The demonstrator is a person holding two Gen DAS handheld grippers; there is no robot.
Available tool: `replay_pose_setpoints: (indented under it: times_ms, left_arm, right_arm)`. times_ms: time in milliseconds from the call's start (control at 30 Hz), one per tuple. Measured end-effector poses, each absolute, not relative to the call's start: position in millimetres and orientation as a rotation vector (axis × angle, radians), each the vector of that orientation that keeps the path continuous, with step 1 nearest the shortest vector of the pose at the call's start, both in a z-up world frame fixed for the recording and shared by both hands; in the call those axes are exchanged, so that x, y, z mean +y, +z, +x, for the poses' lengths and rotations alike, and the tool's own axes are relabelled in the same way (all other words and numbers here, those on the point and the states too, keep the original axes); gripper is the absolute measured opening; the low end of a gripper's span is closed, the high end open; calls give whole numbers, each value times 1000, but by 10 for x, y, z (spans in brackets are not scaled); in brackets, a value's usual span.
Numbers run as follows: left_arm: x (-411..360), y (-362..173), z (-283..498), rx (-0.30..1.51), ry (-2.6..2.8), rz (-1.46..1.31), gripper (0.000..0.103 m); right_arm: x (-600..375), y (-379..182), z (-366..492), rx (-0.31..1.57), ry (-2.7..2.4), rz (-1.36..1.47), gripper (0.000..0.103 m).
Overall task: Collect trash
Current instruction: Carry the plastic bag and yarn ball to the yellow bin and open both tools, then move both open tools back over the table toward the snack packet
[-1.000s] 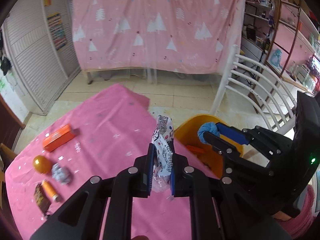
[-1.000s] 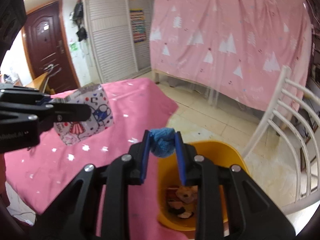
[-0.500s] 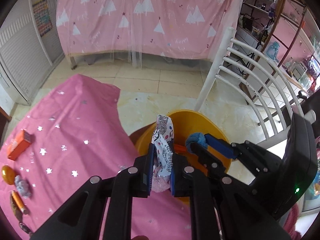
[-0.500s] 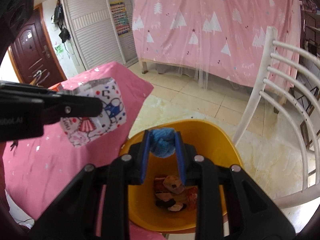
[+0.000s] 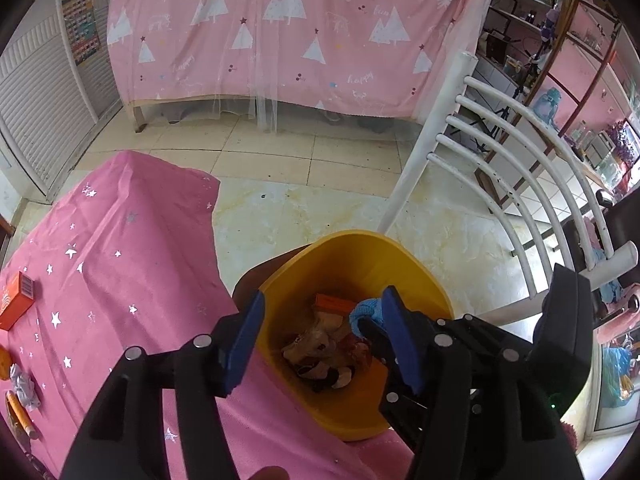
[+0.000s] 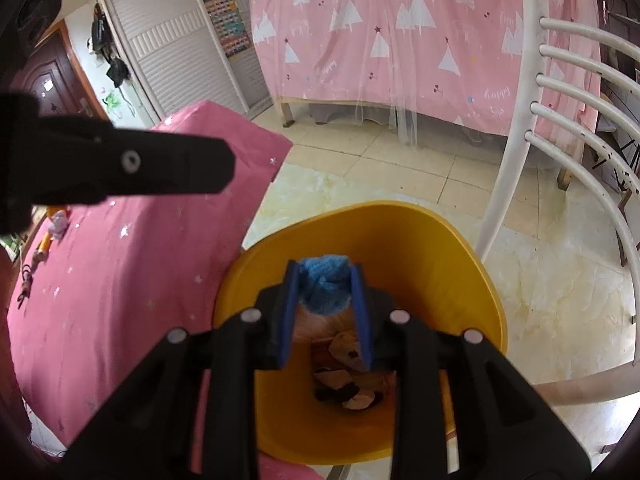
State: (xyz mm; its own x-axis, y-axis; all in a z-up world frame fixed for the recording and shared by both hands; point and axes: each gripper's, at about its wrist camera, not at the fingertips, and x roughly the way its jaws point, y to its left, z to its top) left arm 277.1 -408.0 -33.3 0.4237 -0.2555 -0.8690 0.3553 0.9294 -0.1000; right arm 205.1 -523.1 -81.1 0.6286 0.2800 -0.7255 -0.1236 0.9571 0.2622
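Several scraps are already gathered in the yellow bin [image 5: 400,252]. The left tongs [image 5: 320,340] are spread wide, empty, over it; the blue wad [image 6: 326,288] is clamped in the right tongs [image 6: 326,320] above it (unreleased). An orange box [image 5: 16,306] and other bits are left on the worktop [image 5: 120,260].

left tongs [image 5: 320,340] now open, packet gone

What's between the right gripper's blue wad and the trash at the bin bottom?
Nothing: right wrist view shows blue knitted wad above yellow bin, open air down to trash pile.
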Motion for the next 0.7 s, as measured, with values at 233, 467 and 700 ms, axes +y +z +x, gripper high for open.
replay_pose_setpoints:
  times_ms: [233,467,700]
  left_arm:
    - [-3917,-212,2737,1056,-368,71,56]
    - [-3489,46,2617,988,-306,2,56]
    - [-2861,290,2508,925,-209,-22,57]
  right_arm:
    - [-5157,-785,2030,866,227,184,41]
    - [-5036,-573,1970,824,235,171,42]
    - [-4612,-232,1921,764,288,106,42]
